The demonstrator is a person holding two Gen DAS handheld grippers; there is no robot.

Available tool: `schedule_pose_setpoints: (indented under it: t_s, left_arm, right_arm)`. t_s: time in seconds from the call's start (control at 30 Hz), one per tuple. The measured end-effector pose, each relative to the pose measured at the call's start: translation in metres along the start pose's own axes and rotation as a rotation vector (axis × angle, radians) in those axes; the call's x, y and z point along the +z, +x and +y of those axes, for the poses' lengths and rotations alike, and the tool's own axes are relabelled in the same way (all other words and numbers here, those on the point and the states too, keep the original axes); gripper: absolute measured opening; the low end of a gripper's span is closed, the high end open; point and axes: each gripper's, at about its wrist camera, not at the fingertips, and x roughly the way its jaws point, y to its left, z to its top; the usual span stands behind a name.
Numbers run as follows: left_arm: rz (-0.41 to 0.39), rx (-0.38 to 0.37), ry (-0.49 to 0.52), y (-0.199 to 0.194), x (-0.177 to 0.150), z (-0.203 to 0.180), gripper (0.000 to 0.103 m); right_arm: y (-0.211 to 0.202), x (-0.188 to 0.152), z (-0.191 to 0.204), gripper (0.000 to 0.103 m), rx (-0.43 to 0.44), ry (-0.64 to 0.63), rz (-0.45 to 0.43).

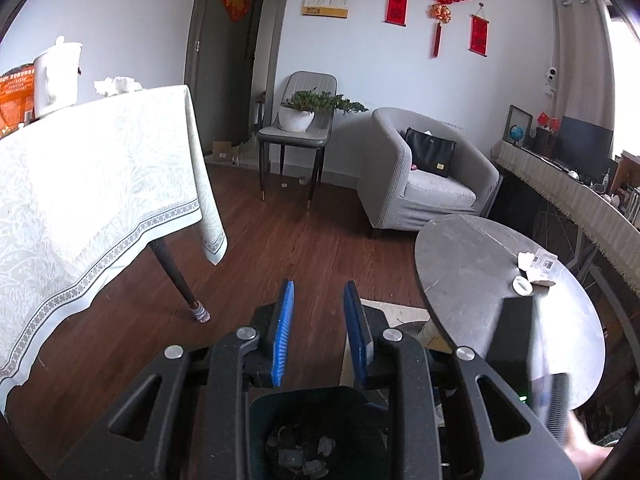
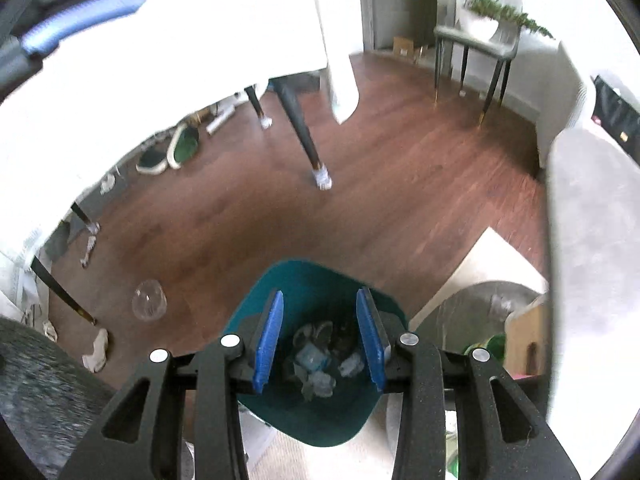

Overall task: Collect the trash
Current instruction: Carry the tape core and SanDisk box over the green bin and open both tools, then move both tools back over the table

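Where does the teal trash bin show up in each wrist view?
Left wrist: teal trash bin at the bottom centre, below the gripper's fingers, crumpled trash inside.
Right wrist: bin at lower centre, seen from above.
Shared landmark: grey chair with a potted plant near the doorway.

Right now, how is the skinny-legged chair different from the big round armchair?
The chair stands on thin dark legs; the armchair is padded nearly down to the floor. The chair carries a potted plant; the armchair holds a black bag. The chair's back stands straight up; the armchair's curves around the seat. Both are grey and stand by the wall.
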Motion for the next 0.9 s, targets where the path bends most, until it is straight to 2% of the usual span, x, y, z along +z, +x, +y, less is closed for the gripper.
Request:
schedule_pose_setpoints:
  t_s: [0.2,0.4,0.63,0.87,0.9]
  left_arm:
    - [-0.009,-0.019,0.023,0.006,0.005,-0.024,0.028]
    - [0.0,-0.046,0.054,0.017,0.006,-0.051,0.029]
    - [0.007,-0.076,0.12,0.031,0.004,-0.089,0.042]
    - [0.03,-0.121,0.183,0.053,0.001,-0.125,0.05]
    - [0.03,-0.13,0.191,0.055,0.0,-0.13,0.055]
  right_arm:
    - [-0.047,0.005,-0.016,0.039,-0.042,-0.003,-0.106]
    - [-0.084,0.0,-0.05,0.044,-0.131,0.02,-0.175]
    - [-0.114,-0.013,-0.103,0.049,-0.199,0.115,-0.224]
    - [-0.132,-0.023,-0.146,0.055,-0.272,0.18,-0.257]
    - [-0.133,-0.025,-0.148,0.055,-0.28,0.188,-0.26]
